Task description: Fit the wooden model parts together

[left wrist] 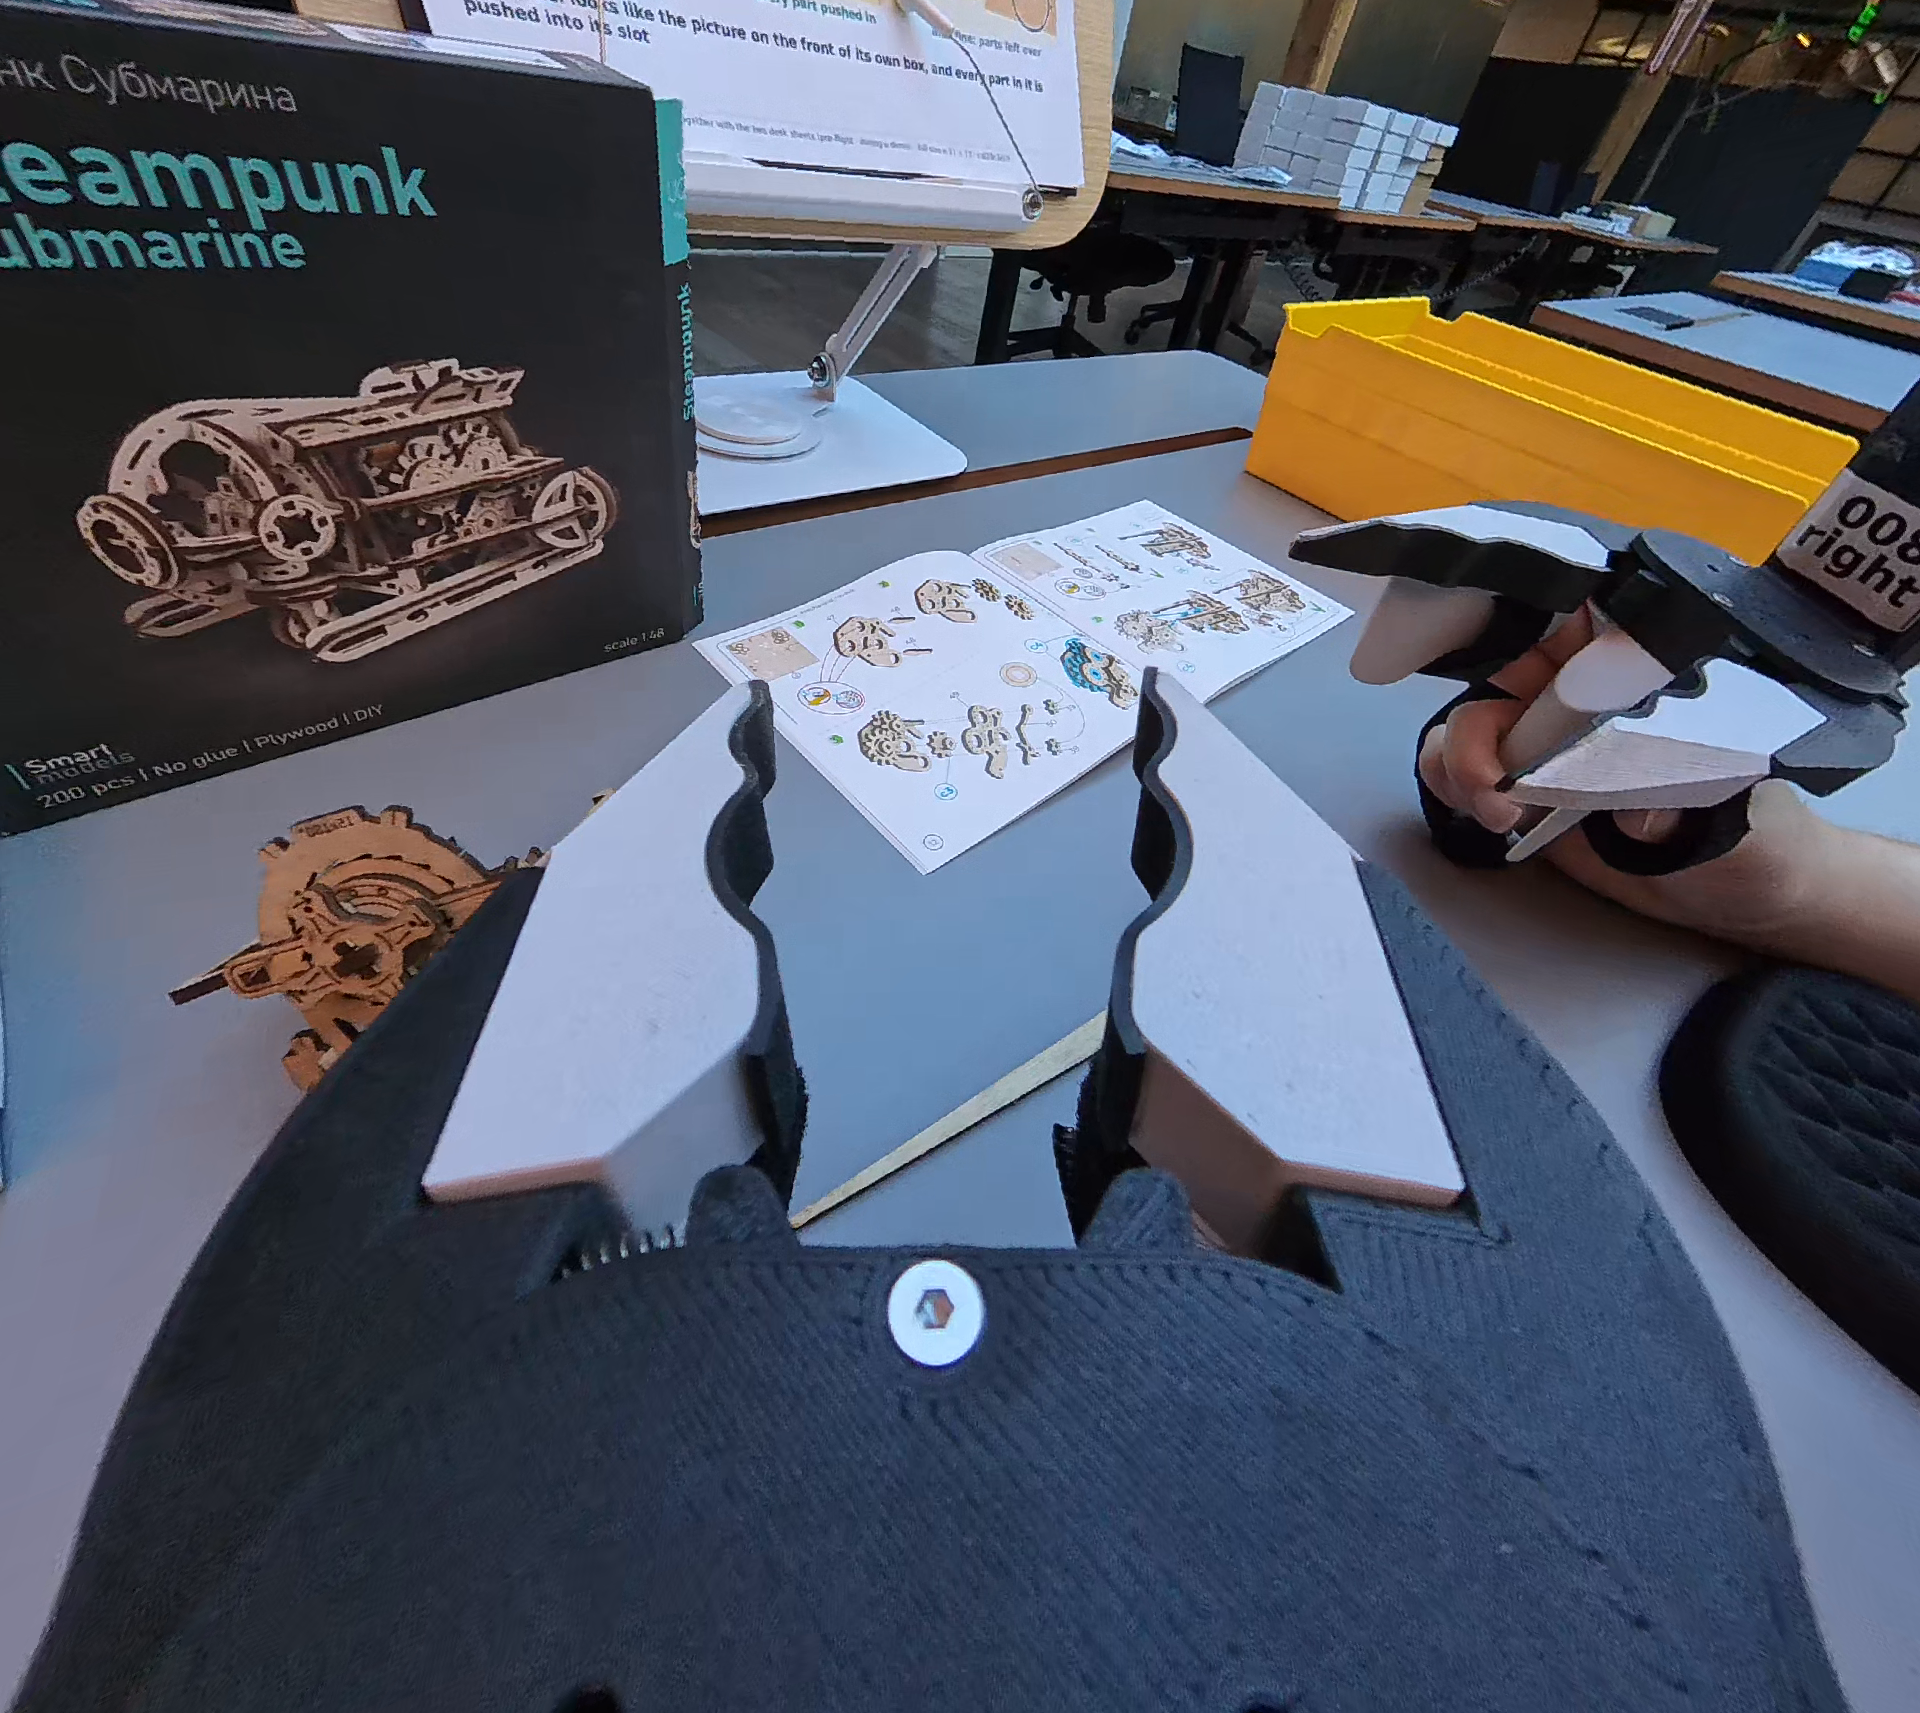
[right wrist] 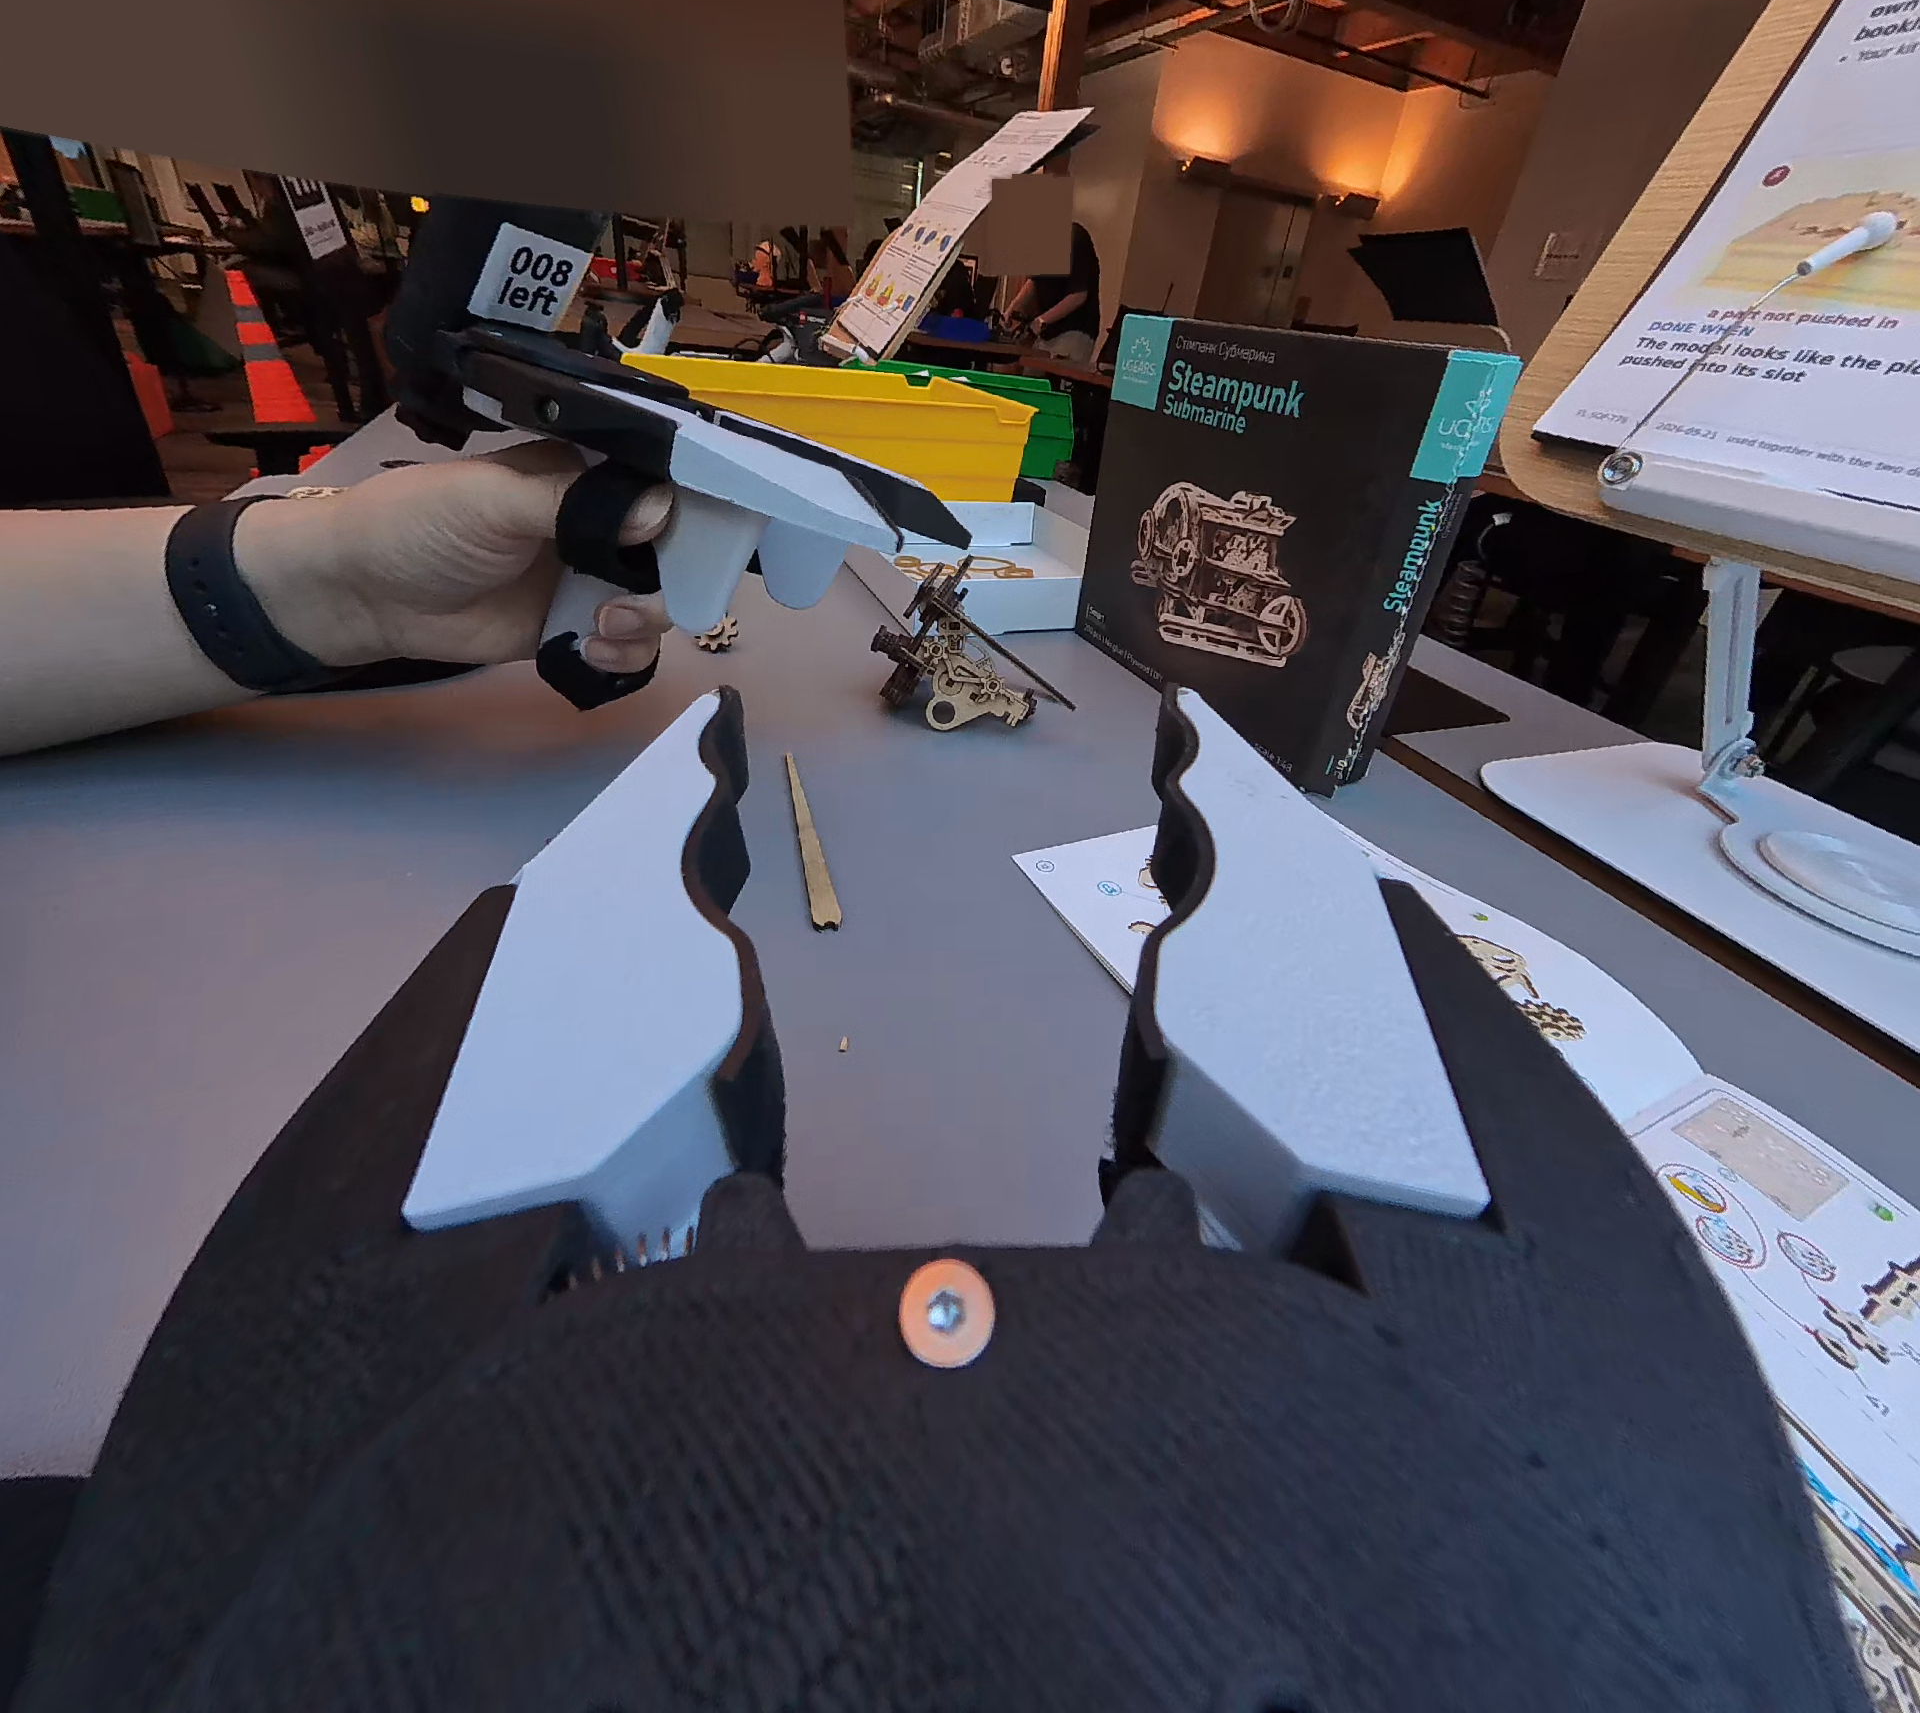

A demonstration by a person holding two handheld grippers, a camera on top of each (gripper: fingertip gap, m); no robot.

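Wooden model (right wrist: 951,661): sits on the grey table (right wrist: 260,884), far past the right gripper (right wrist: 948,728) fingers, not touching them.
Wooden stick (right wrist: 812,842): lies flat between the right fingers, nearer the left one.
Right fingers: spread wide, holding nothing.
Left gripper (left wrist: 951,707): fingers spread, empty; model (left wrist: 343,925) beside its left finger, stick (left wrist: 956,1113) partly hidden under them.

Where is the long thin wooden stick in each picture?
Left wrist view: the wooden stick lies on the grey table, low in the picture, partly hidden between the open left gripper fingers.
Right wrist view: it lies whole on the table, just ahead of the open right gripper, nearer its left finger.
Shared landmark: the dark model box, standing upright.
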